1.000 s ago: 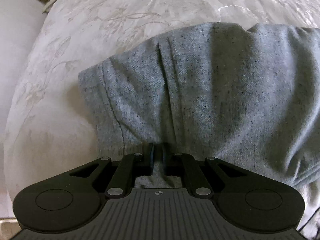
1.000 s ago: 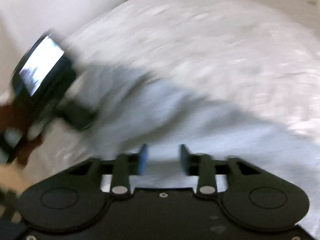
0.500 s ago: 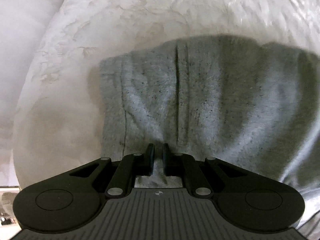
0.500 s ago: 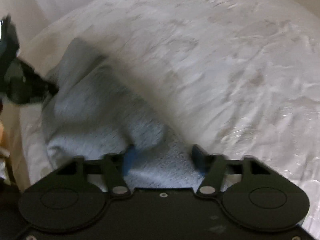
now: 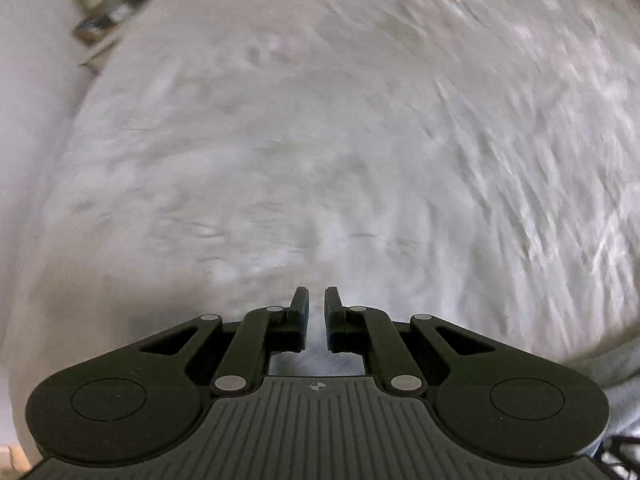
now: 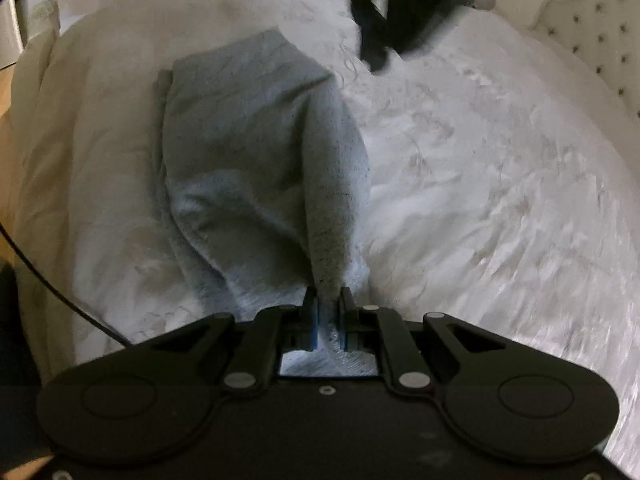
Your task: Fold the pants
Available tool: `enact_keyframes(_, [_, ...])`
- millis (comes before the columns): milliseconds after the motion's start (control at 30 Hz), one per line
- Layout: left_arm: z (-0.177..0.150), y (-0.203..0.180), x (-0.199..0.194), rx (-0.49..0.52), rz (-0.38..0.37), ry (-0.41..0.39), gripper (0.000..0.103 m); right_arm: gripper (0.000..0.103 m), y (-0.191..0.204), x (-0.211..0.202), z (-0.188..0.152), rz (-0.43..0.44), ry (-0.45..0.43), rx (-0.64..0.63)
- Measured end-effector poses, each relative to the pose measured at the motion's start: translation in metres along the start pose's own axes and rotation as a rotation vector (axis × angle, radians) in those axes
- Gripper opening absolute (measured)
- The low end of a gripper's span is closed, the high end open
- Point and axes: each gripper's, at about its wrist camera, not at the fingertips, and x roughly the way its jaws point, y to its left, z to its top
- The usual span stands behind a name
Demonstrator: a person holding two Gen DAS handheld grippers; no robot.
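Observation:
The grey pants [image 6: 256, 152] lie folded on the white bed cover [image 6: 500, 184] in the right wrist view. My right gripper [image 6: 329, 300] is shut on a raised fold of the pants near their close edge. My left gripper [image 5: 316, 300] has its fingers nearly together with a narrow gap and nothing between them, above bare bed cover [image 5: 320, 140]. Only a strip of the pants [image 5: 612, 364] shows at the lower right of the left wrist view. The left gripper also shows blurred at the top of the right wrist view [image 6: 408, 4].
A blurred object [image 5: 116, 12] lies beyond the bed's far left corner in the left wrist view. A tufted white headboard [image 6: 592, 28] stands at the upper right in the right wrist view. A black cable [image 6: 52, 284] runs across the bed's left side.
My left gripper let go of the pants and moved off over bare bed cover. My right gripper went from open around the pants' edge to shut on a fold.

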Motion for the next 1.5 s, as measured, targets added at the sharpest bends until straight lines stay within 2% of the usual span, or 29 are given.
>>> enact_keyframes(100, [-0.014,-0.015,0.026,0.048,-0.005,0.078,0.009,0.011,-0.001,0.002,0.001,-0.006,0.004,0.048])
enact_keyframes(200, [-0.053,-0.007,0.033,0.045,-0.010,0.138,0.009,0.014,-0.003,-0.003,0.002,0.005,0.003,0.080])
enact_keyframes(333, [-0.104,0.007,0.014,0.025,-0.024,0.065,0.009,0.026,-0.027,-0.013,0.005,0.071,-0.002,0.193])
enact_keyframes(400, [-0.123,0.008,0.006,0.034,-0.024,0.026,0.009,0.028,-0.044,-0.020,0.009,0.112,-0.025,0.270])
enact_keyframes(467, [-0.128,0.004,0.004,0.045,-0.020,0.009,0.009,0.041,-0.062,-0.027,0.016,0.142,-0.064,0.351])
enact_keyframes(567, [-0.126,0.000,0.001,0.032,-0.019,0.000,0.009,0.048,-0.093,-0.025,0.029,0.199,-0.096,0.498])
enact_keyframes(700, [-0.130,0.001,0.003,-0.002,-0.028,-0.011,0.009,0.049,-0.122,0.016,0.042,0.356,-0.029,0.675])
enact_keyframes(800, [-0.131,0.005,0.003,-0.010,-0.042,-0.018,0.009,0.050,-0.122,0.049,0.047,0.416,0.036,0.702])
enact_keyframes(933, [-0.134,0.005,-0.001,-0.004,-0.051,-0.032,0.009,0.045,-0.113,0.072,0.049,0.490,0.097,0.662])
enact_keyframes(1000, [-0.136,0.005,-0.001,-0.003,-0.051,-0.036,0.009,0.030,-0.109,0.076,0.049,0.515,0.114,0.647])
enact_keyframes(1033, [-0.136,0.005,-0.001,-0.002,-0.051,-0.039,0.009,0.018,-0.107,0.076,0.048,0.531,0.108,0.644])
enact_keyframes(1200, [-0.138,0.005,0.000,-0.003,-0.055,-0.047,0.009,0.017,-0.102,0.068,0.049,0.611,0.085,0.624])
enact_keyframes(1267, [-0.138,0.004,0.000,0.006,-0.053,-0.053,0.009,0.022,-0.101,0.069,0.050,0.598,0.088,0.625])
enact_keyframes(1333, [-0.138,0.003,-0.001,0.016,-0.050,-0.058,0.009,0.023,-0.102,0.072,0.050,0.584,0.089,0.657])
enact_keyframes(1400, [-0.136,0.007,-0.008,0.017,-0.056,-0.078,0.009,0.011,-0.101,0.073,0.052,0.572,0.080,0.671])
enact_keyframes(1433, [-0.135,0.012,-0.016,0.000,-0.061,-0.108,0.009,0.008,-0.100,0.068,0.055,0.555,0.066,0.654])
enact_keyframes(1500, [-0.133,0.027,-0.034,-0.058,-0.063,-0.181,0.009,0.008,-0.102,0.053,0.064,0.462,0.013,0.615])
